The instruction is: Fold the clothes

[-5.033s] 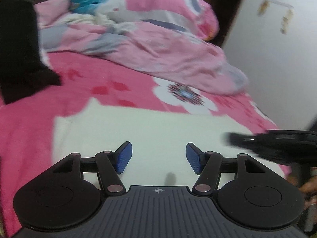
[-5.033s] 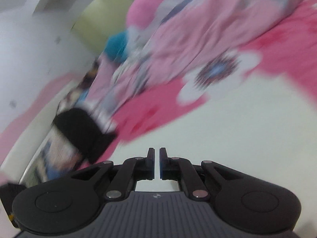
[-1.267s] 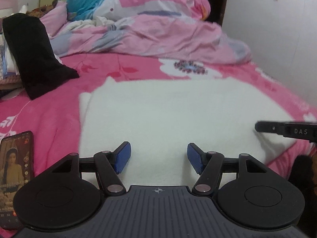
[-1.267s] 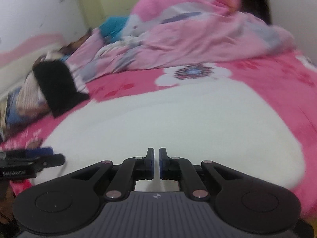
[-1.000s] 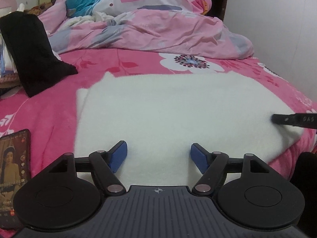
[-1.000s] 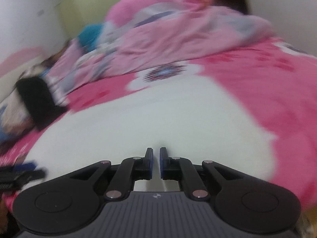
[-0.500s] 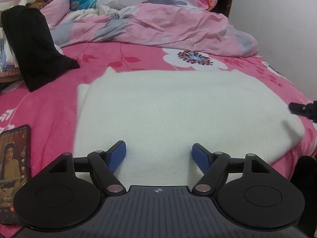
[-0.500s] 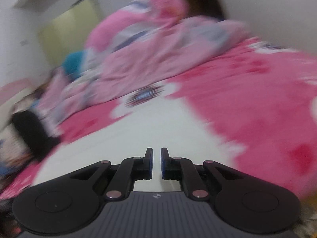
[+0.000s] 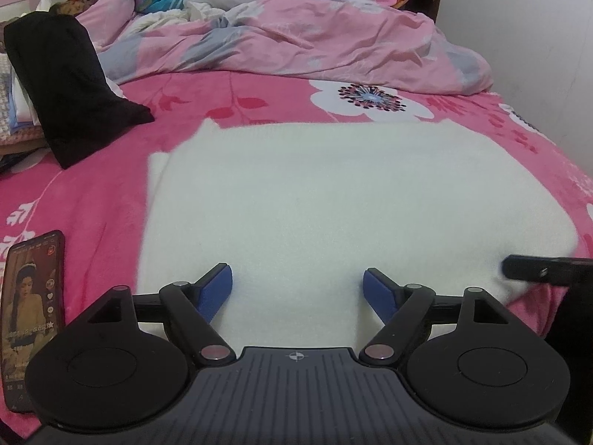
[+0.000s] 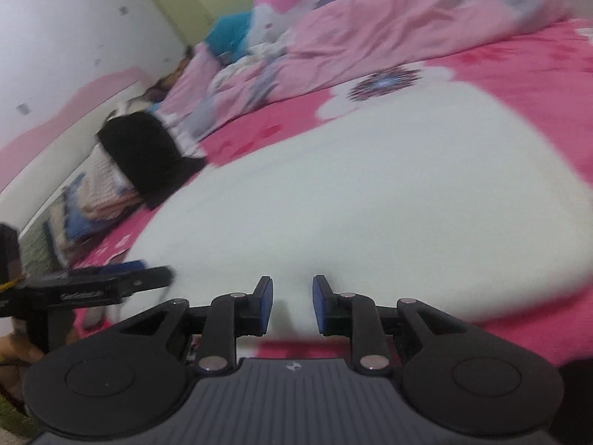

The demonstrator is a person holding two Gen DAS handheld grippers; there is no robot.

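A white fleecy garment (image 9: 333,200) lies folded flat on the pink flowered bed (image 9: 92,200). My left gripper (image 9: 298,285) hovers over its near edge. Its jaws are wide and still opening, with only cloth below them and nothing gripped. My right gripper (image 10: 292,302) is at the garment's (image 10: 370,200) near right edge. Its blue pads (image 10: 265,302) stand a small gap apart and are opening, with white cloth showing in the gap and no pad pressing on it. In the left wrist view a right fingertip (image 9: 545,269) reaches the garment's right corner. The left gripper's finger (image 10: 111,282) shows at the left of the right wrist view.
A phone with a lit screen (image 9: 33,307) lies on the bed at the near left. A black cloth (image 9: 70,85) drapes over a stack of folded clothes at the far left. A crumpled pink duvet (image 9: 296,29) fills the bed's far end. A white wall (image 9: 537,37) borders the right.
The right gripper's jaws have gone from shut to slightly parted, and its view has swung back over the garment. The left jaws have widened a little.
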